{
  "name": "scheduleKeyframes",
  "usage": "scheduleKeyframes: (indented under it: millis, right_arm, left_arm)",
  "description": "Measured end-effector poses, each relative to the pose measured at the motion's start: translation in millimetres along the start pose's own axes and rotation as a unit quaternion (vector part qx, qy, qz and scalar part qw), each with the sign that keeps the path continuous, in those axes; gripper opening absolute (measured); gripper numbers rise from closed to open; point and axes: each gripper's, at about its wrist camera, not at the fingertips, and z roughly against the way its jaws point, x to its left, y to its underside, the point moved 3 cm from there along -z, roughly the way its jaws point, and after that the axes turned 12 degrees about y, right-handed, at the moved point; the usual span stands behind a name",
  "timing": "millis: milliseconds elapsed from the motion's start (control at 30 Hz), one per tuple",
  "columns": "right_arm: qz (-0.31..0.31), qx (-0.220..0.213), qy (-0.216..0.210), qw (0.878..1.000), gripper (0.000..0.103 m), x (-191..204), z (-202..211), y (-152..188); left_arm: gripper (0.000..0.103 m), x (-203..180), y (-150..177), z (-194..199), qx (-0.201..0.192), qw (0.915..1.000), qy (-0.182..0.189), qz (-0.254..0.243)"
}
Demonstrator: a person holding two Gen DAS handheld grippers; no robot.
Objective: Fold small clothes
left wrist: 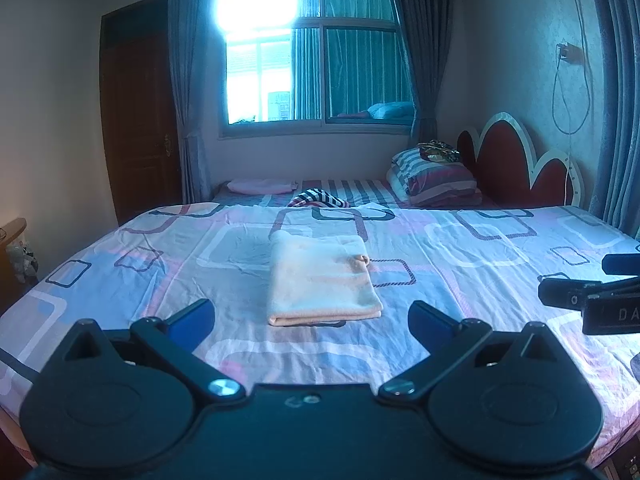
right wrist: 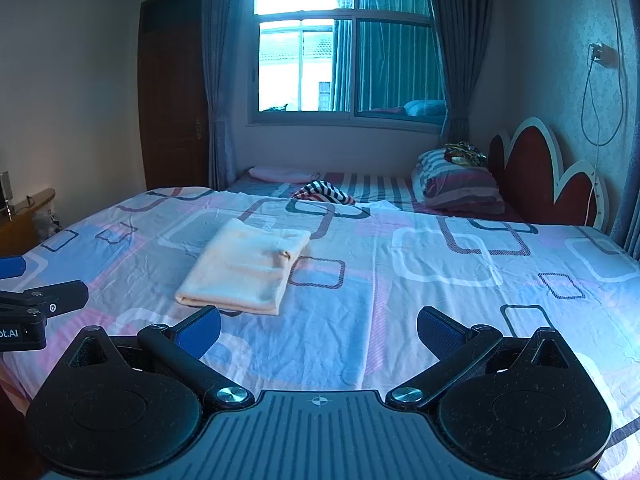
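One garment counts here, and it looks finished. Left wrist view: the peach cloth (left wrist: 320,280) lies flat on the bedsheet (left wrist: 460,248), folded into a tidy rectangle with its thick folded edge toward me. My left gripper (left wrist: 311,318) sits just short of that near edge, fingers spread wide, nothing between them, not touching the cloth. The right gripper (left wrist: 576,296) pokes in well to the right of the cloth, also off it. Beyond the cloth, near the far edge of the sheet, a striped item (left wrist: 320,197) lies crumpled; I judge that could be next, but I can't tell what it is.

Right wrist view: same peach cloth (right wrist: 244,268), now ahead and to the left, layers stacked, one small curled corner on its right side. My right gripper (right wrist: 319,328) is spread open and empty, near the cloth's near-right corner but apart from it. Left gripper (right wrist: 44,300) shows left of the cloth.

Judgement: fold done, both tools released; left is maybe the striped item (right wrist: 324,194).
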Motion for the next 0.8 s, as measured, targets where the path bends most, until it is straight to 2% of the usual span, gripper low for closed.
scheduleKeyframes:
  millis: [800]
  right_arm:
    - [0.002, -0.006, -0.003, 1.0, 0.103, -0.5, 5.2, 0.5]
  left_arm:
    - [0.102, 1.9, -0.6, 0.9, -0.003, 0.9999, 0.006, -0.015]
